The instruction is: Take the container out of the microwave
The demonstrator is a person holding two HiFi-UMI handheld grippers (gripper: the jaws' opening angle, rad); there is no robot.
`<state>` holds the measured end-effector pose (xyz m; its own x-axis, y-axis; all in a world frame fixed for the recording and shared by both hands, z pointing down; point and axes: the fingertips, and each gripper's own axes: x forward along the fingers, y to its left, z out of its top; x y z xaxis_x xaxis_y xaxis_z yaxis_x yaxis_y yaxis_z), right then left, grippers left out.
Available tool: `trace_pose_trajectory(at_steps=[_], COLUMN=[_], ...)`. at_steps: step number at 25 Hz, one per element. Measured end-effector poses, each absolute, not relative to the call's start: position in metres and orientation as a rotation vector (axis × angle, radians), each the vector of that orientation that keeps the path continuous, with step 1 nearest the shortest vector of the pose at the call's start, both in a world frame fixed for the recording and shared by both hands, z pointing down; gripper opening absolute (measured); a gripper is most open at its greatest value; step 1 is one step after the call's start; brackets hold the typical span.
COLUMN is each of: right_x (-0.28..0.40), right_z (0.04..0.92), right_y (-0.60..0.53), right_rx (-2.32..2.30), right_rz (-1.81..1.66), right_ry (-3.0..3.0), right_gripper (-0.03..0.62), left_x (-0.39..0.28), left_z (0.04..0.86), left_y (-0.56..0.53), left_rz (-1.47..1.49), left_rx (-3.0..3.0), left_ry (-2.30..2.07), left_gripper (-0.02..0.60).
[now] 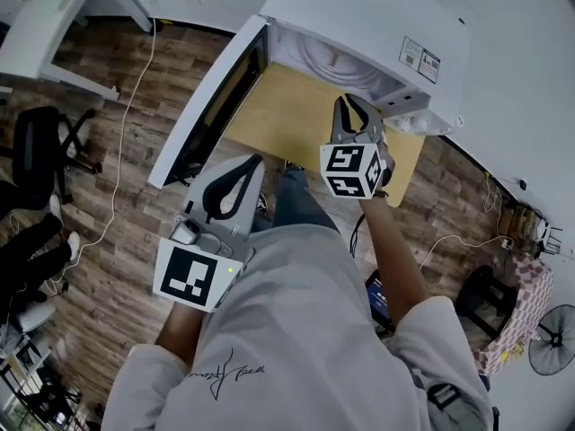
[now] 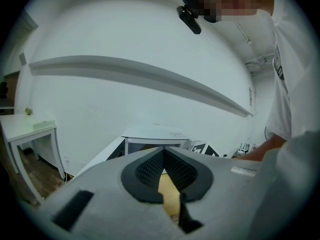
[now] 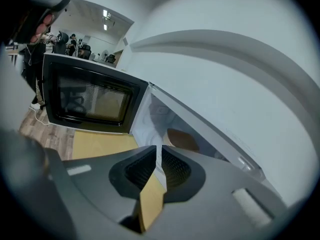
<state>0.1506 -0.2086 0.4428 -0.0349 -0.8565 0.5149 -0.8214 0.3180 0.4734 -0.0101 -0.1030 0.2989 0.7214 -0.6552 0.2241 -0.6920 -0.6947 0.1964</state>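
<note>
The microwave [image 1: 359, 16], at the upper centre of the head view, has its door [image 1: 202, 106] swung wide to the left, so the cavity mouth is unblocked. The bare bench [image 1: 278, 106] before it leaves open approach room. The door walls off the left side. In the right gripper view the container [image 3: 182, 139] sits deep inside the cavity, with clear floor in front.

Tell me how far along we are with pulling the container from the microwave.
Done: the microwave door stands open. In hand: the right tool faces the cavity, jaws slightly apart, empty. Remaining: the brown container sits inside, ungrasped; the left tool hangs back, shut.
</note>
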Motion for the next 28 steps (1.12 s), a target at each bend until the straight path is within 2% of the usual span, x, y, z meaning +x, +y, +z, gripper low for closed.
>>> trace_pose_trajectory(at_steps=[28], right_x=[0.176], right_z=[0.524], right_y=[-0.316], right_rx=[1.231], right_rz=[-0.324], right_ry=[-1.540], right_gripper=[0.110], left_x=[-0.033], left_z=[0.319], left_y=[-0.109], left_rz=[0.221], left_rx=[2.523], left_ry=[-1.199], left_gripper=[-0.005])
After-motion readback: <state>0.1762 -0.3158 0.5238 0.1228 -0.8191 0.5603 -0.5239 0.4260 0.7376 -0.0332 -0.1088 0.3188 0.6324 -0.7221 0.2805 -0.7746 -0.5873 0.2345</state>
